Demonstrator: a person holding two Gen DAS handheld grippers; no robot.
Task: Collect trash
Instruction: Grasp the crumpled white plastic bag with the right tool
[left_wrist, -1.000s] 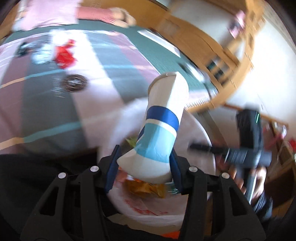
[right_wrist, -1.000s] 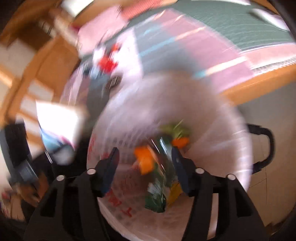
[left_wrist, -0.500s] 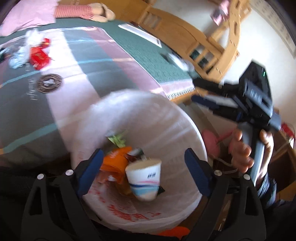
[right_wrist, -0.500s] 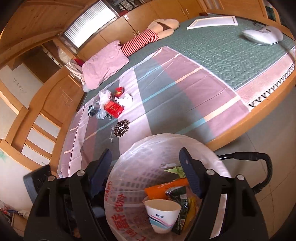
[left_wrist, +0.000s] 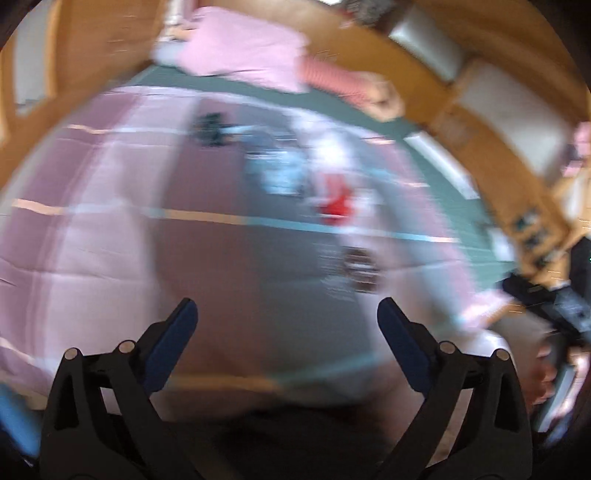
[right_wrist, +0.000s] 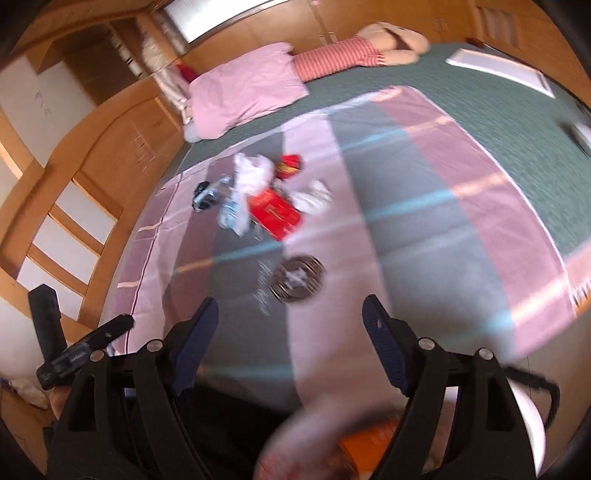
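My left gripper (left_wrist: 287, 317) is open and empty above the striped bedspread (left_wrist: 110, 258); its view is blurred. My right gripper (right_wrist: 290, 317) is open and empty too. A pile of trash lies further up the bed: a red packet (right_wrist: 274, 216), white crumpled paper (right_wrist: 251, 173), a clear plastic wrapper (right_wrist: 231, 214) and a small black item (right_wrist: 203, 194). The red packet also shows blurred in the left wrist view (left_wrist: 336, 205). The white trash bag (right_wrist: 306, 443) with an orange wrapper (right_wrist: 365, 446) inside sits at the bottom edge, below my right gripper.
A pink pillow (right_wrist: 243, 88) and a striped plush doll (right_wrist: 354, 55) lie at the head of the bed. A round dark logo (right_wrist: 297, 278) marks the bedspread. Wooden cabinets (right_wrist: 74, 177) line the left side. The left gripper's body (right_wrist: 74, 350) shows at lower left.
My left gripper let go of the paper cup into the trash bag. Both grippers have since lifted from the bag and now face the bed with the trash pile.
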